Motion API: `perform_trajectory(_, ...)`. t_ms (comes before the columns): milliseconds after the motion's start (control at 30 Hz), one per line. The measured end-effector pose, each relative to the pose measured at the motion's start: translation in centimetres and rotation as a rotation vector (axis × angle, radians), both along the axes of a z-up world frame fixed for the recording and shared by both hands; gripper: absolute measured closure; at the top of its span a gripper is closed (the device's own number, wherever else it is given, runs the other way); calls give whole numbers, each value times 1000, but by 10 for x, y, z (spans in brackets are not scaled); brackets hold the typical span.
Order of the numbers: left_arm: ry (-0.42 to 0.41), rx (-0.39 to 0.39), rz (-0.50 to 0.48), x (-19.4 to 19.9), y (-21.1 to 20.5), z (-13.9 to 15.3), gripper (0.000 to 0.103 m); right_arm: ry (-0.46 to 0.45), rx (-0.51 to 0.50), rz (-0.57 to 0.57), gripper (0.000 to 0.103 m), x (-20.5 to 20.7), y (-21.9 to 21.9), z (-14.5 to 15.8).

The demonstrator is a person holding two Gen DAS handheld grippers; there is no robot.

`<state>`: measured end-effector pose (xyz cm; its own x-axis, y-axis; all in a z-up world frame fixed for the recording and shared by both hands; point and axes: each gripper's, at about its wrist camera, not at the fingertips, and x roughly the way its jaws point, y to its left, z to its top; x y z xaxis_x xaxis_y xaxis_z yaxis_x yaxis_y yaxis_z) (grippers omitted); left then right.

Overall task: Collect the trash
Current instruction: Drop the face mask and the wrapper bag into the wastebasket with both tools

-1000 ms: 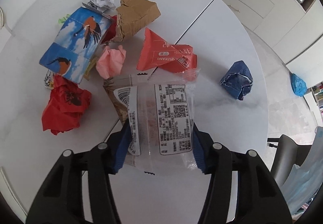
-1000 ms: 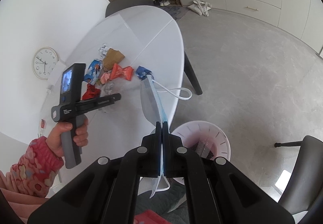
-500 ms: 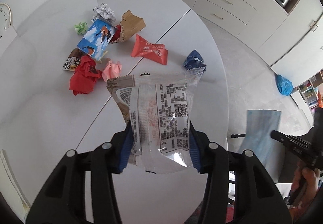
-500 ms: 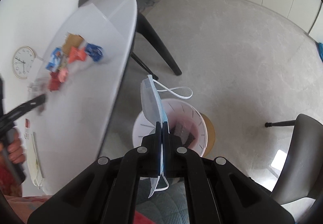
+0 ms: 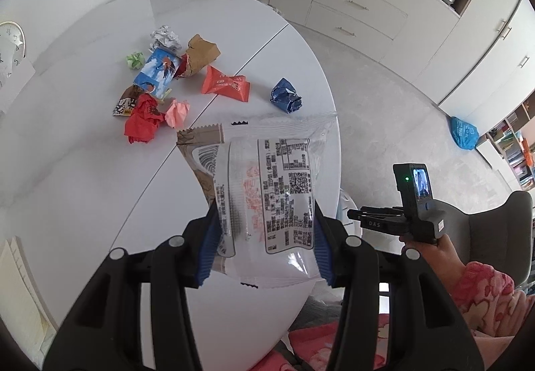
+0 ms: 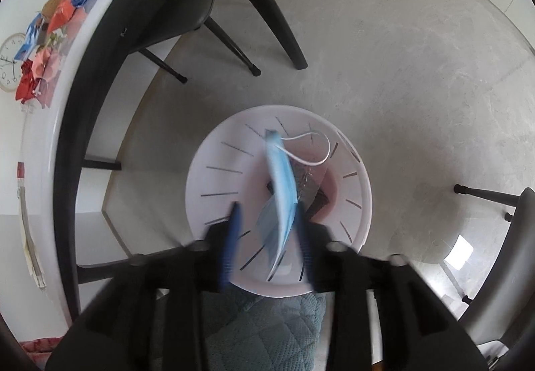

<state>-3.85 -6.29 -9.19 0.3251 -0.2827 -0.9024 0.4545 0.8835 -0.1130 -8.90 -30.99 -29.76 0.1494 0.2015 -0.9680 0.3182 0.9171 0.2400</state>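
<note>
The right gripper (image 6: 267, 234), clamped on the blue face mask (image 6: 281, 190) half a second ago, now stands open, releasing it over the white bin (image 6: 354, 214). The left gripper (image 5: 264, 244) still pinches the clear wrapper (image 5: 267, 190) above the desk (image 5: 83, 153), binned next, probably.

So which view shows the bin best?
The right wrist view: the white bin sits right below the open tongs, mask dropping in. The left wrist view shows only a sliver of it past the table edge.

The right claw (image 6: 267, 230) and the face mask (image 6: 282, 197) are smeared by motion — whether a finger touches it is unclear; the bin's (image 6: 364, 204) contents sit half hidden.
</note>
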Motion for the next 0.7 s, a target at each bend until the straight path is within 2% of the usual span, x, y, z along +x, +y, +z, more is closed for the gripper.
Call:
perform_trajectory(100,7,2,-27,-7,-12,-1,54,-11,-23,-5,44,-7,-4,11)
perform_trajectory(233,6,17,-109,-19,-39,-5,54,-62,-74,-48,29,-24,-22,49)
perform_trajectory(433,9,25,-288,-47,-96,-14,51,-151,-145,-121,17,-47,-58,117)
perform_trajectory(500,20,26,-340,-56,-114,-21,51,-168,-177,-148,17,-56,-68,141)
perform_trajectory(633,55,19,-354,-62,-133,-37,49,-229,-192,-157,13,-69,-81,178)
perform_trajectory(700,68,25,-336,-62,-138,-44,43,-253,-209,-150,12,-72,-86,194)
